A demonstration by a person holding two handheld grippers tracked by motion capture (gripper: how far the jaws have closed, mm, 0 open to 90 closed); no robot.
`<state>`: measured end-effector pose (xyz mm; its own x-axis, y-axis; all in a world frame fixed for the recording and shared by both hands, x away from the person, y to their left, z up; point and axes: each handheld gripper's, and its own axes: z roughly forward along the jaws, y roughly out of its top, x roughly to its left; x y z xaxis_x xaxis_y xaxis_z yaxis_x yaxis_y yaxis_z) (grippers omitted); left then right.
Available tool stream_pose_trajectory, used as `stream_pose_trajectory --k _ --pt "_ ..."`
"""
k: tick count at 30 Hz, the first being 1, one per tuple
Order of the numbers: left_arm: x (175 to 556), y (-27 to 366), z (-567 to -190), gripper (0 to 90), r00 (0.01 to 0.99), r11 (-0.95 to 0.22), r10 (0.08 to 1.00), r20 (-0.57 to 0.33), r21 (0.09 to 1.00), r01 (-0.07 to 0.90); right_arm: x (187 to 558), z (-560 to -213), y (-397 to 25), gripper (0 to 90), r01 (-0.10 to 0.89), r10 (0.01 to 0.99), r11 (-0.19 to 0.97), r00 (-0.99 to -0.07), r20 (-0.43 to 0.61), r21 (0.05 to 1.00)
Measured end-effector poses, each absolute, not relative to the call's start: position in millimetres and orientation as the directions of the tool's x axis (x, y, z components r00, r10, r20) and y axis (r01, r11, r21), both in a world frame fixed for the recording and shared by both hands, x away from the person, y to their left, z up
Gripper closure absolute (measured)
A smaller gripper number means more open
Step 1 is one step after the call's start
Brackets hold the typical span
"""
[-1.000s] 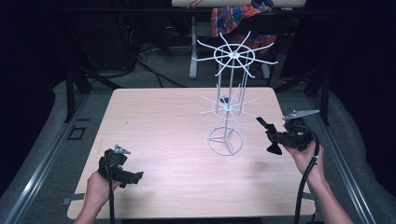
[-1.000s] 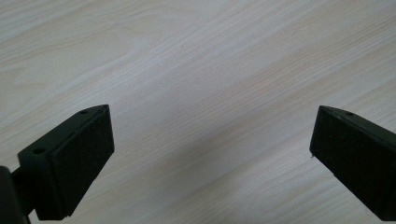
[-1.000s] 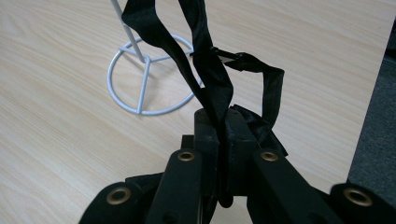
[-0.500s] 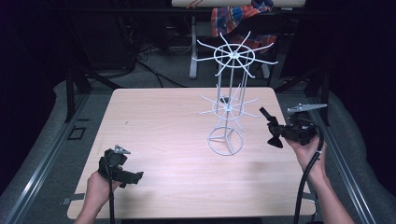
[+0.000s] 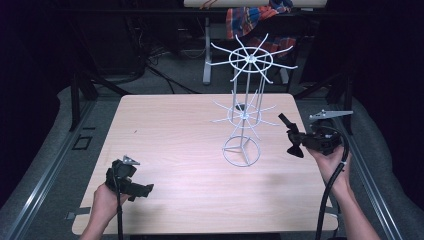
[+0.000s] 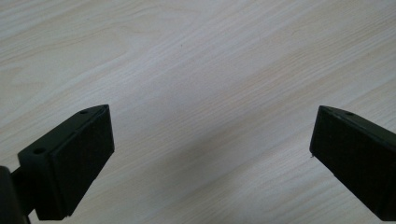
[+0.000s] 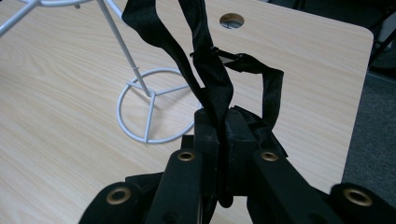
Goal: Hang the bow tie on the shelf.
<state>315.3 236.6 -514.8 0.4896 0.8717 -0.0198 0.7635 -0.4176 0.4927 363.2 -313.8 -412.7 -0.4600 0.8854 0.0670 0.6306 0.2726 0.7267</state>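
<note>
Black webbing strap point(image 7: 205, 70) — looped, perhaps buckled — clamped in right gripper point(image 7: 223, 140); left gripper point(image 6: 210, 154) spread wide.

The table point(image 5: 165, 135) is showing pale beige wood with fine streaked grain (lighter bands crossing it in the left gripper view). The wire rack point(image 5: 243, 112) is gleaming white. The strap point(image 7: 210, 74) is hanging plain black, and the 2 grippers, left gripper point(image 5: 145, 190) and right gripper point(image 5: 289, 136), are showing black too, with brass-coloured rivets
</note>
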Motion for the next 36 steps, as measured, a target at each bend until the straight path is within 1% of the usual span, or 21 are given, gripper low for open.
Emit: stream_pose_trajectory --k 21,35,36 --pt "315.3 236.8 -514.7 0.0 0.491 -0.420 0.871 -0.018 0.491 0.763 363.2 -411.0 -294.8 85.8 0.623 0.872 0.306 -0.487 0.050 0.720" --pt "315.3 236.8 -514.8 0.0 0.491 -0.419 0.871 -0.019 0.492 0.763 366.2 -414.7 -284.5 85.7 0.629 0.870 0.337 -0.493 0.024 0.700" --pt "315.3 236.7 -514.6 0.0 0.491 -0.420 0.871 -0.019 0.490 0.764 366.7 -413.7 -284.8 85.7 0.631 0.867 0.356 -0.498 0.008 0.689"
